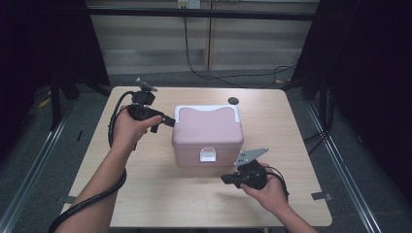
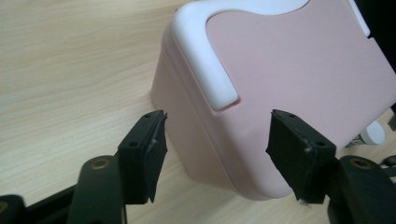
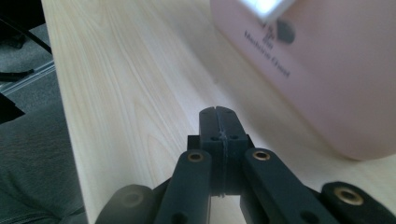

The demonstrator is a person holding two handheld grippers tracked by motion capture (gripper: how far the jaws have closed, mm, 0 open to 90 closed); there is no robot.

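A pink box (image 1: 206,131) with a white handle (image 1: 206,109) lying flat on its lid and a white front latch (image 1: 208,155) stands in the middle of the wooden table (image 1: 145,194). My left gripper (image 1: 165,124) is at the box's left side. In the left gripper view, my left gripper (image 2: 217,140) is open, its pads on either side of a lower corner of the box (image 2: 280,84), apart from it. My right gripper (image 1: 226,179) hovers in front of the box, below the latch. In the right gripper view, my right gripper (image 3: 219,114) is shut on nothing, with the box (image 3: 317,70) ahead to the right.
A small black disc (image 1: 233,101) lies on the table behind the box. Dark frame posts stand at both sides, and black cables (image 1: 228,77) run across the floor beyond the far edge. Bare tabletop lies left of and in front of the box.
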